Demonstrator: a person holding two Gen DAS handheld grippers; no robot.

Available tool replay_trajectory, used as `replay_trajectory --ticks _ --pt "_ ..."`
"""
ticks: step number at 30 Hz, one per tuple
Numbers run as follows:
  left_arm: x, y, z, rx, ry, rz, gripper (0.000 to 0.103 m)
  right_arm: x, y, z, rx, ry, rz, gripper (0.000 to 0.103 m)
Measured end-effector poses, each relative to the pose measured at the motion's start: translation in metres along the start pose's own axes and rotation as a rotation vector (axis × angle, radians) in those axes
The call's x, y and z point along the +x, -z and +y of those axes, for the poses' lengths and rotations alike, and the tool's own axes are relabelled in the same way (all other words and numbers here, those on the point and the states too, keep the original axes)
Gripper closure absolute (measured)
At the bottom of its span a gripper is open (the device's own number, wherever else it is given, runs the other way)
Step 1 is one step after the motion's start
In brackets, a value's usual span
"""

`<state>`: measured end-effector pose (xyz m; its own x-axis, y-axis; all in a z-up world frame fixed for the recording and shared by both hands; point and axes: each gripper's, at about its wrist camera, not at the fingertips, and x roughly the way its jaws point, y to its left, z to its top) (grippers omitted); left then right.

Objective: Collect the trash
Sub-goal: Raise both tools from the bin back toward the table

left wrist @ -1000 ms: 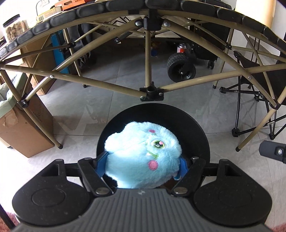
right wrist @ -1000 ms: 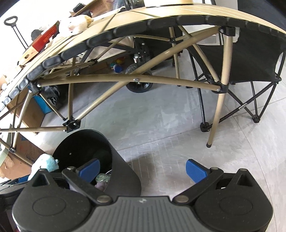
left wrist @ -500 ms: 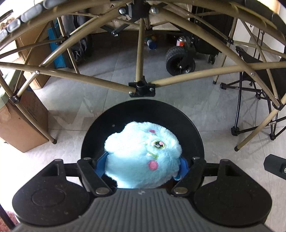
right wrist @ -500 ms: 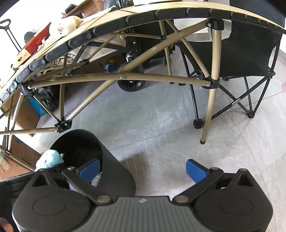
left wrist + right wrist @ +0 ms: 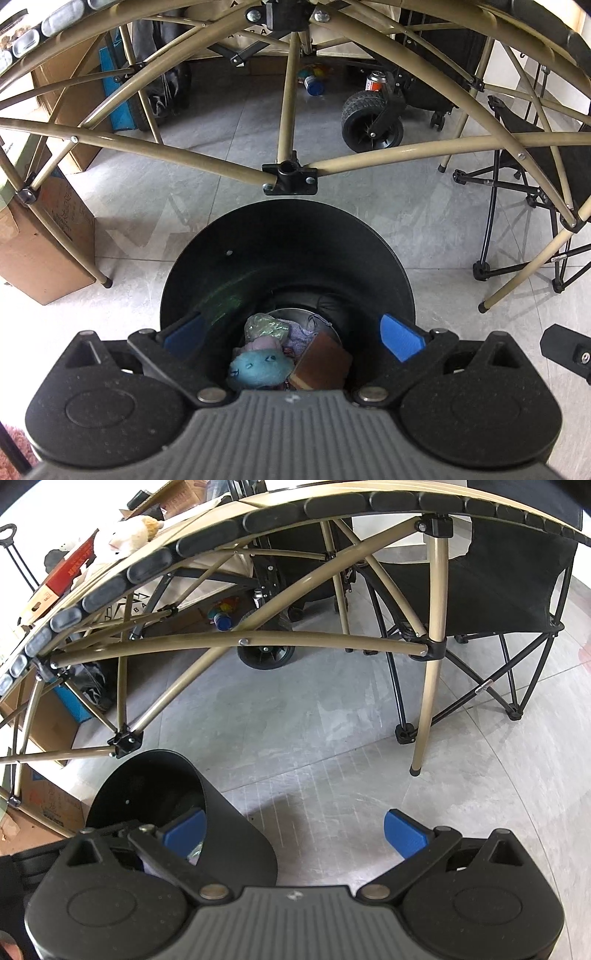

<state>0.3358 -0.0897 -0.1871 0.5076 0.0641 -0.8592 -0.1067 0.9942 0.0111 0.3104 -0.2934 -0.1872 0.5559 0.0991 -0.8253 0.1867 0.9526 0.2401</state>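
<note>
A black round bin (image 5: 284, 243) stands on the floor right under my left gripper (image 5: 291, 334). The left jaws are opening wide, with nothing between the blue pads. A light blue plush toy (image 5: 258, 367) lies at the bottom of the bin beside a brown box (image 5: 321, 365), a crumpled clear wrapper (image 5: 266, 326) and purple cloth. In the right wrist view the same bin (image 5: 229, 827) sits at lower left. My right gripper (image 5: 293, 830) is open and holds nothing; its left pad hangs over the bin's rim and its right pad over bare floor.
A tan folding table frame (image 5: 288, 173) arches over the bin, its hub just beyond the rim. Cardboard boxes (image 5: 40, 254) stand left. A black folding chair (image 5: 480, 590) and a wheeled cart (image 5: 373, 122) stand further back. A cream plush (image 5: 129, 531) lies on the table top.
My left gripper has opened and the blue plush toy has dropped out of it to the bottom of the bin. The right gripper has hardly moved.
</note>
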Motion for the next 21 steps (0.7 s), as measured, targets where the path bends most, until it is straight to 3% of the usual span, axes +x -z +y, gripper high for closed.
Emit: replay_trajectory --ticks 14,21 --pt "-0.016 -0.001 0.006 -0.012 0.036 -0.040 0.000 -0.002 0.000 0.003 0.000 0.000 -0.005 0.000" --pt "-0.042 -0.002 0.012 -0.008 0.051 -0.126 0.000 -0.011 -0.002 0.007 -0.005 -0.013 -0.031 0.000"
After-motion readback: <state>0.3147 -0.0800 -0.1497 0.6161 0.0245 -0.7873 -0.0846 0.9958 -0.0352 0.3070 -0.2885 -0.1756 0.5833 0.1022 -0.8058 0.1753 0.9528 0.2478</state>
